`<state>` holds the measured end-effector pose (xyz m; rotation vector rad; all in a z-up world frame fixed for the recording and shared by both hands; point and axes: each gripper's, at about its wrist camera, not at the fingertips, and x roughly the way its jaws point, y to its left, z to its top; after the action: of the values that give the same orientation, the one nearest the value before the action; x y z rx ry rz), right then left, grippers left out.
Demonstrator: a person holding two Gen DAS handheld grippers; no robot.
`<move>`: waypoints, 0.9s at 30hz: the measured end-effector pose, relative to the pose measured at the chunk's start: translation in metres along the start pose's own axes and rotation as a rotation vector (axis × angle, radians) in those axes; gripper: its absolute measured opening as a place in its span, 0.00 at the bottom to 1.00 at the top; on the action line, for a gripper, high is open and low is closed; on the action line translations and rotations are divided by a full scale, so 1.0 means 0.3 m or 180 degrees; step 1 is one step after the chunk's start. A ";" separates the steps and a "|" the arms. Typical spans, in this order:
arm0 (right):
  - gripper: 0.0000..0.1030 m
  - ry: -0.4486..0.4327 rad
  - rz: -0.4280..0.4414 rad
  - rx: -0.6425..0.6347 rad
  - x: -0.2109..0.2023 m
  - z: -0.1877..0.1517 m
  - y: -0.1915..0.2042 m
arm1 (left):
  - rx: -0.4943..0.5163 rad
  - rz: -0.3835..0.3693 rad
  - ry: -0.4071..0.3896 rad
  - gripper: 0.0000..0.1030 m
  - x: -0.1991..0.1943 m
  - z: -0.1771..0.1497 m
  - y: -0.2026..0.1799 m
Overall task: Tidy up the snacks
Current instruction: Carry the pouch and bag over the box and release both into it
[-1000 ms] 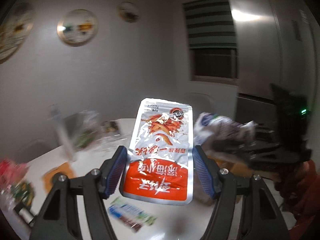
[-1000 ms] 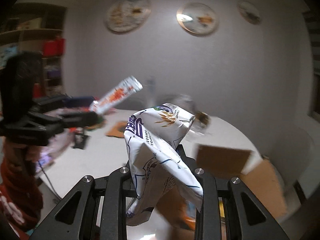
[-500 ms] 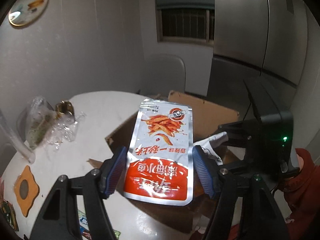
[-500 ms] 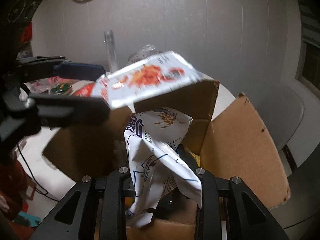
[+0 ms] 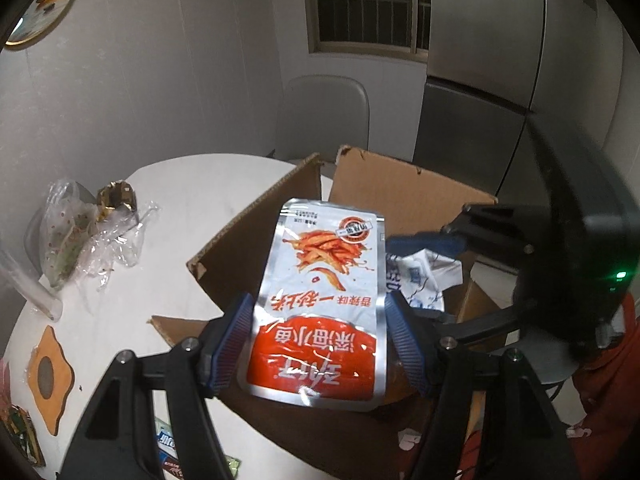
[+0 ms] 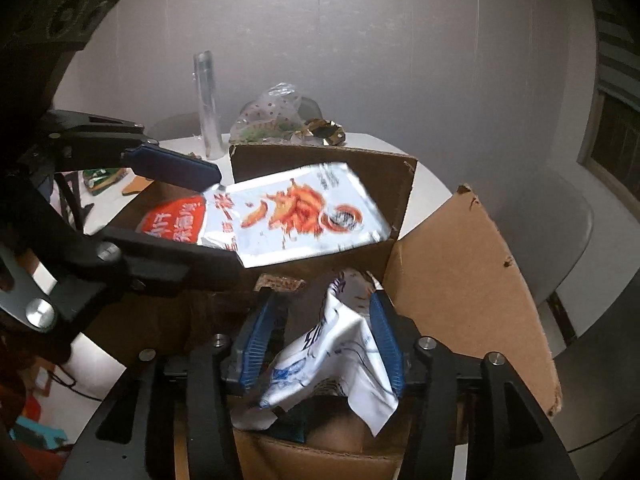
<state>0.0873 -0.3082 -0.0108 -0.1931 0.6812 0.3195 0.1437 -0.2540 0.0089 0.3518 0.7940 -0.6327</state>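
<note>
Looking past my fingers I see a round white bench [image 5: 168, 216] against a pale wall, a steel fridge [image 5: 500, 60] and barred window [image 5: 364, 12] beyond. An open corrugated cardboard box [image 5: 400, 188] sits at the bench's right edge. My left gripper [image 5: 320, 344] pinches a glossy foil snack pouch [image 5: 320, 292], silver above, red below, held flat over the box. My right gripper [image 6: 320, 344] has spread wide, the crumpled white snack bag [image 6: 340, 356] resting loose between its ribbed blue pads inside the box. Crinkled clear plastic bags [image 5: 80, 240] lie far left.
</note>
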 end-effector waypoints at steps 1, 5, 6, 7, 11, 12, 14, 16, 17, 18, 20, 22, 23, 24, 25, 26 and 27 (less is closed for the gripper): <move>0.50 -0.0016 -0.0013 -0.0010 -0.008 0.000 -0.001 | 0.0018 0.0007 0.0024 0.63 0.006 -0.001 -0.002; 0.52 -0.0030 -0.0039 -0.0058 -0.039 -0.010 -0.005 | 0.0046 0.0010 0.0123 0.63 0.022 -0.005 -0.008; 0.52 -0.0017 -0.0058 -0.0079 -0.044 -0.014 -0.002 | 0.0048 0.0016 0.0154 0.63 0.027 -0.005 -0.009; 0.52 -0.0016 -0.0074 -0.0105 -0.048 -0.018 0.001 | 0.0047 0.0012 0.0175 0.63 0.033 -0.005 -0.006; 0.52 -0.0003 -0.0063 -0.0138 -0.065 -0.028 0.002 | 0.0043 0.0041 0.0241 0.63 0.047 -0.005 -0.003; 0.52 -0.0003 -0.0047 -0.0133 -0.074 -0.031 0.002 | 0.0045 0.0047 0.0244 0.64 0.049 -0.004 -0.002; 0.52 -0.0014 -0.0054 -0.0147 -0.085 -0.031 0.005 | 0.0032 0.0025 0.0242 0.63 0.049 -0.004 -0.002; 0.53 -0.0023 -0.0085 -0.0190 -0.099 -0.031 0.013 | 0.0010 0.0002 0.0230 0.63 0.043 -0.002 0.000; 0.53 -0.0028 -0.0093 -0.0203 -0.107 -0.032 0.016 | 0.0000 -0.0011 0.0216 0.63 0.038 -0.002 0.002; 0.53 -0.0036 -0.0099 -0.0217 -0.118 -0.031 0.021 | -0.0014 -0.0024 0.0199 0.64 0.031 -0.001 0.005; 0.53 -0.0056 -0.0117 -0.0232 -0.135 -0.029 0.030 | -0.0031 -0.0016 0.0157 0.64 0.011 -0.002 0.010; 0.53 -0.0093 -0.0130 -0.0243 -0.158 -0.024 0.043 | -0.0065 -0.0016 0.0085 0.64 -0.020 -0.006 0.019; 0.53 -0.0108 -0.0128 -0.0242 -0.165 -0.020 0.049 | -0.0089 -0.0015 0.0044 0.64 -0.039 -0.010 0.026; 0.53 -0.0142 -0.0103 -0.0241 -0.181 -0.015 0.061 | -0.0115 -0.0003 -0.0005 0.64 -0.059 -0.016 0.034; 0.53 -0.0167 -0.0076 -0.0242 -0.191 -0.012 0.071 | -0.0146 0.0021 -0.0061 0.64 -0.086 -0.025 0.045; 0.53 -0.0202 -0.0033 -0.0245 -0.202 -0.008 0.086 | -0.0178 0.0047 -0.0114 0.64 -0.111 -0.037 0.058; 0.53 -0.0241 0.0019 -0.0254 -0.212 -0.001 0.103 | -0.0217 0.0082 -0.0174 0.64 -0.141 -0.051 0.074</move>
<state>0.0299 -0.2937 0.0277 -0.2538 0.5948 0.3582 0.1270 -0.2127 0.0318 0.2809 0.7557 -0.5876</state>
